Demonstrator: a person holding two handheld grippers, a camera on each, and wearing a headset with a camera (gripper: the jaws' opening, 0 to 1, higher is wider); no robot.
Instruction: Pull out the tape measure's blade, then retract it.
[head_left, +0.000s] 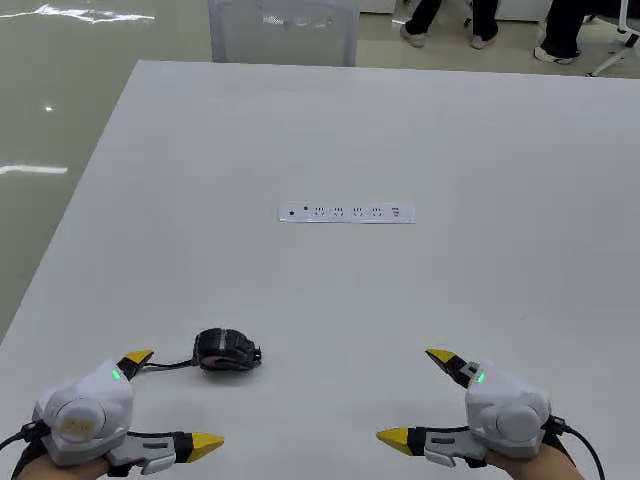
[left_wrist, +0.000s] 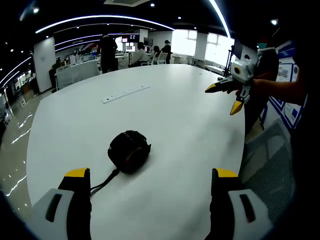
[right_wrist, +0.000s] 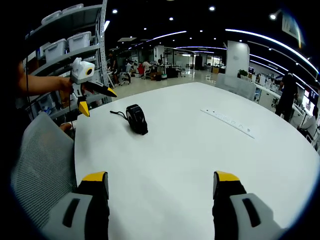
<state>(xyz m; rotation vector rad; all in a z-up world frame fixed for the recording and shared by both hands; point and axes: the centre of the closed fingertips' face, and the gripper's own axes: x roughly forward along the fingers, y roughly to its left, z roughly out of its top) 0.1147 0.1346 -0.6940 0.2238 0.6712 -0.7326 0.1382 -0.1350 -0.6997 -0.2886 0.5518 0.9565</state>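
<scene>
Overhead, ceiling lights (left_wrist: 100, 19) are shining on a white table (head_left: 400, 130) with a power strip (head_left: 346, 212) lying mid-surface. The left gripper (head_left: 175, 398) is hovering, fingers apart, the tape measure (head_left: 227, 350) lying just ahead, ungripped. The right gripper (head_left: 413, 395) is hovering well apart from it, fingers likewise spread.

Open-plan office: desks (left_wrist: 75, 71), shelving (right_wrist: 62, 47).

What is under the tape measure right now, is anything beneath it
The tape measure lies on the white table, its black cord trailing toward the left hand-held gripper. Nothing sticks out from beneath; the spot under its case is covered, so unseen.
</scene>
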